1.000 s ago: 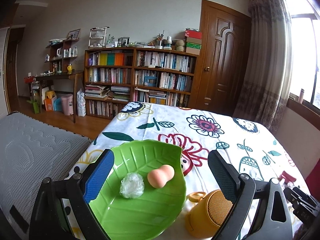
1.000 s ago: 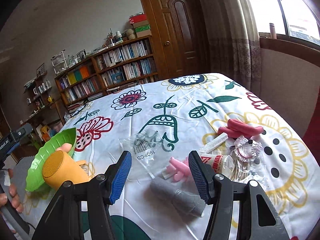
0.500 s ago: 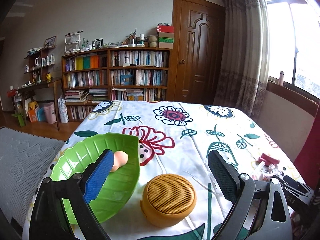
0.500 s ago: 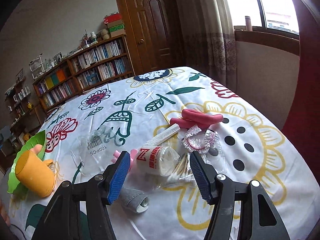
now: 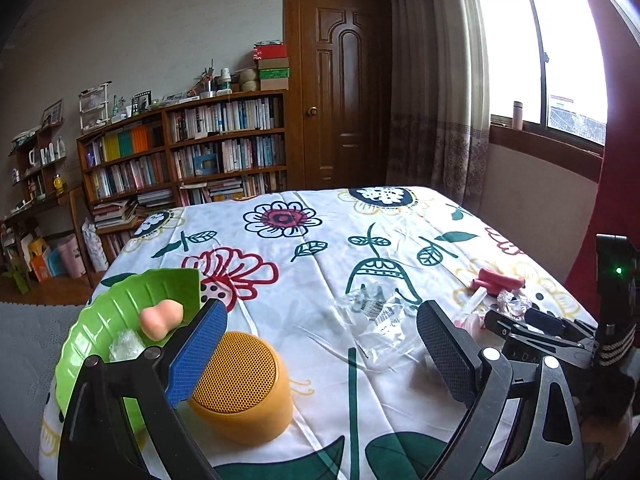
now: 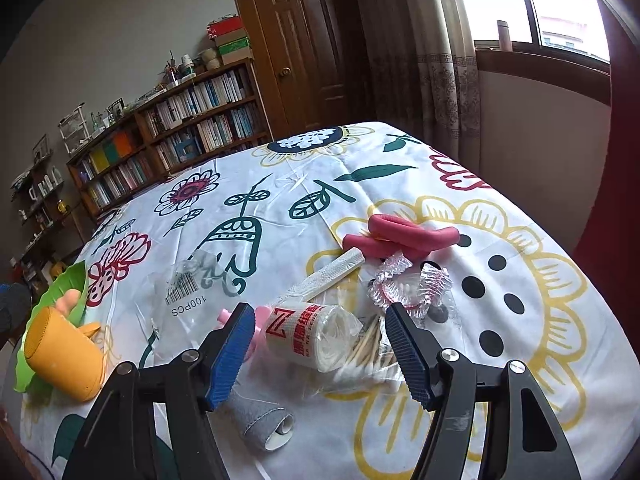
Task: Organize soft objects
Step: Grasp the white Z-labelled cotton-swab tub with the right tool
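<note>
Judging from how things lie, the sorting is only partly done: the green leaf-shaped plastic dish point(image 5: 120, 312) at the near-left edge of the flower-printed cloth surface point(image 5: 320, 248) holds a peach-coloured gourd-shaped squishy point(image 5: 160, 318) and a crumpled clear plastic wad point(image 5: 124, 342), while an orange round mesh-faced speaker point(image 5: 244, 380) stands just beside it. Most of the work seems left: the bent pink foam rollers point(image 6: 400, 236), a wrapped white bandage roll with red print point(image 6: 312, 332), a grey fabric roll point(image 6: 260, 420) and a clear bag marked 100PCS point(image 6: 188, 292) lie clustered apart from the dish. The left tongs point(image 5: 320, 348) hover wide and empty; the right tongs point(image 6: 320, 344) gape wide and empty over the bandage roll, apparently the next pick.
</note>
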The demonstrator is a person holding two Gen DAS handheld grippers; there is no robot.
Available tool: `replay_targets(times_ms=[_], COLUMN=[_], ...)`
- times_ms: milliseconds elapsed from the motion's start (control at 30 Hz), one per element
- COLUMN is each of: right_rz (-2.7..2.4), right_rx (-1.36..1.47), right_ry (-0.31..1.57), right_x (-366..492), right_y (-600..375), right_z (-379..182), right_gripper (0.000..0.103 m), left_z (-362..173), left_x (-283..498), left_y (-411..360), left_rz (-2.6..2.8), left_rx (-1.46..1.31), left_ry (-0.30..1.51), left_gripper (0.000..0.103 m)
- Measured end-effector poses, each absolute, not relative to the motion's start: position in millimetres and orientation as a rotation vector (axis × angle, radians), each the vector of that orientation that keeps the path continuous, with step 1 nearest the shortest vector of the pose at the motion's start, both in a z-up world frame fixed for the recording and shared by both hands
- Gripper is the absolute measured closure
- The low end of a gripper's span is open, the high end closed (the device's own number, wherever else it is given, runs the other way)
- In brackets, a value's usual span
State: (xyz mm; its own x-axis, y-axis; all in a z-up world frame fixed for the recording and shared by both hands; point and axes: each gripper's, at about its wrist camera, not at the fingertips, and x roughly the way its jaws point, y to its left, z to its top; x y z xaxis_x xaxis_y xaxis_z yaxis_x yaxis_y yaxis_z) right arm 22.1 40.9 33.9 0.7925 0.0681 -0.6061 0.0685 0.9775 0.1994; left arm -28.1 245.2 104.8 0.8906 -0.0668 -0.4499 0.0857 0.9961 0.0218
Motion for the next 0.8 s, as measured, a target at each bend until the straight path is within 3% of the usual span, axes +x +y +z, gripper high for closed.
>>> replay_targets(times_ms=[167,433,800], right_rz=[0.02,0.062,0.13], right_rx=[0.21,0.192,0.253], right_ry=[0.673,0.719,0.707], right_x=[28,35,24], right_y=[43,46,32], right_z=[31,22,30], right_gripper=[0.034,0.053,0.055], left_z=[101,96,83], left_x=[-27,-25,-20], left_y=[236,227,210], left_rz=[-0.092,-0.109,-0.152], left_rx=[0.07,0.085,0.112], left_ry=[0.478,0.502,0.556], left_gripper=[0.007,0.007,0.007])
